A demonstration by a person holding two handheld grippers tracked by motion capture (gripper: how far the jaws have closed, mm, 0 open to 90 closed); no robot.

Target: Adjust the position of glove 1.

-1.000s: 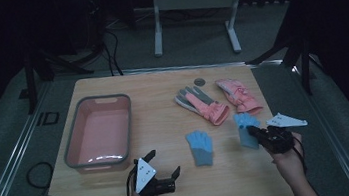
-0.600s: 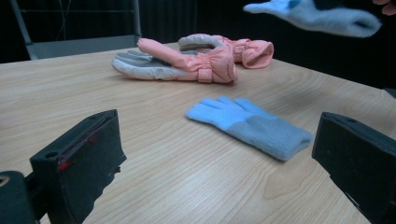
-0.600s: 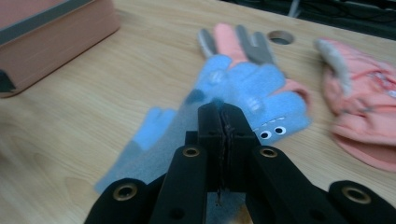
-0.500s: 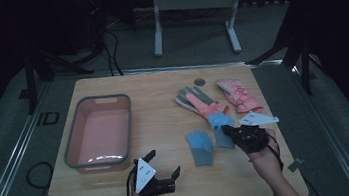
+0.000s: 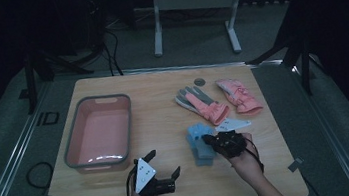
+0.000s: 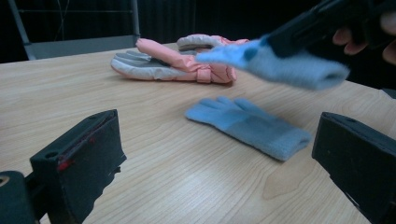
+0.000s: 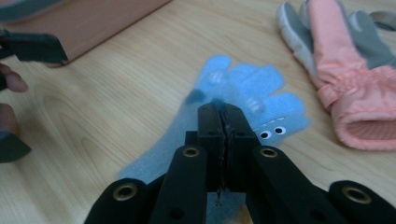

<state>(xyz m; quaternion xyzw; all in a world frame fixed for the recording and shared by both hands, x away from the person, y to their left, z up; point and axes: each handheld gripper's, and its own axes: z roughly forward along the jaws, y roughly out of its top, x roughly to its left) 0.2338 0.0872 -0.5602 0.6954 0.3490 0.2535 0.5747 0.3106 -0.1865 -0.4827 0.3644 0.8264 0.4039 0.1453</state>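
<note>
**Desk:** So what is going on at the lower middle of the high view?

**Photographer:** The right gripper point(image 5: 213, 139) has its jaws clamped on a blue knit glove point(image 6: 285, 65), carried just above the wooden table point(image 5: 166, 129). A second blue glove point(image 6: 250, 126) lies flat beneath it, at the centre of the left gripper view. The carried one seems headed onto its partner.

**Desk:** And the other tool?

**Photographer:** The left gripper point(image 5: 163, 167) rests at the bottom of the frame, jaws wide apart, nothing between them.

**Desk:** How should the step be done well?

**Photographer:** My judgement: line up cuff over cuff and fingers over fingers, lower until the fabric settles, then release. Letting go too high could leave the glove crooked or folded.

**Desk:** Give me the count.

**Photographer:** Two blue knit gloves; two pink-and-grey ski gloves point(image 5: 203, 105), side by side at the upper right of the table; one pink basin point(image 5: 97, 132) at the left, with nothing in it; one small round grey disc point(image 5: 199, 81) near the far edge; two grippers.
</note>
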